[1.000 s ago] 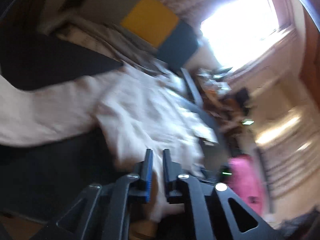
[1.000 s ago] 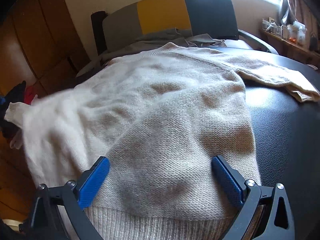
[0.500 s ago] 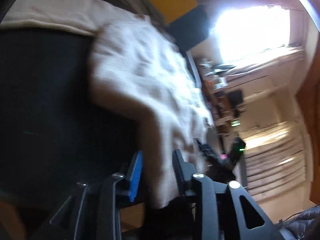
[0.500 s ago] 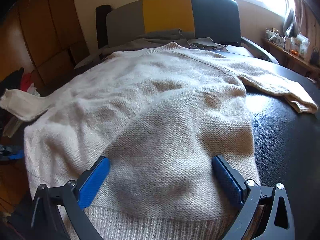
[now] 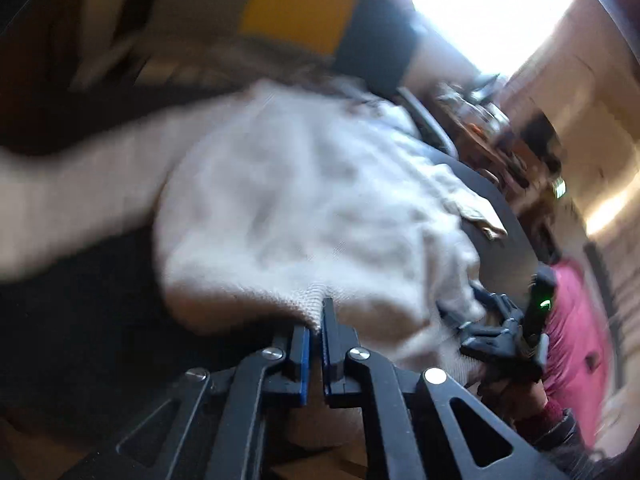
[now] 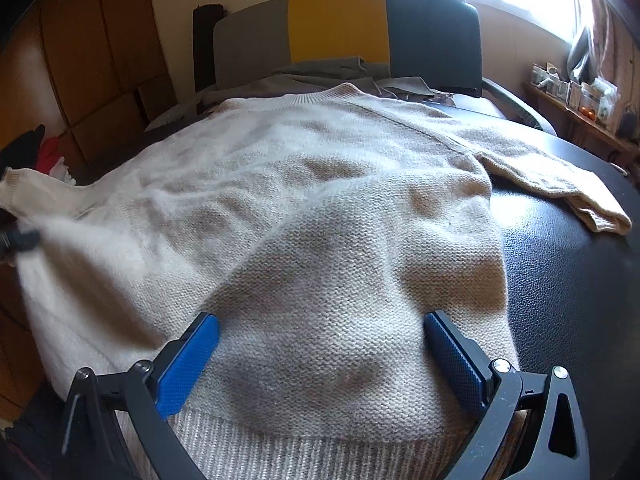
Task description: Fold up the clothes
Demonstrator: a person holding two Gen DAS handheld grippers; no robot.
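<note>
A beige knit sweater (image 6: 320,208) lies spread on a black leather surface (image 6: 568,280), neck towards the chair, one sleeve (image 6: 560,184) stretched out to the right. My right gripper (image 6: 320,344) stands open over the ribbed hem (image 6: 304,452), fingers wide apart with the cloth beneath them. In the blurred left wrist view the sweater (image 5: 304,208) bulges up, and my left gripper (image 5: 316,332) is shut on its ribbed hem edge at the left corner. The other sleeve (image 6: 36,192) trails off to the left.
A grey, yellow and dark chair back (image 6: 344,28) stands behind the sweater with grey clothes (image 6: 320,76) piled on the seat. A cluttered shelf (image 6: 580,100) runs under the bright window at right. Wooden panels (image 6: 92,60) and dark and red items (image 6: 44,152) lie at left.
My left gripper has shut on the hem edge, which half a second ago hung loosely between its parted fingers. The sweater's left side has shifted. The right gripper has stayed put.
</note>
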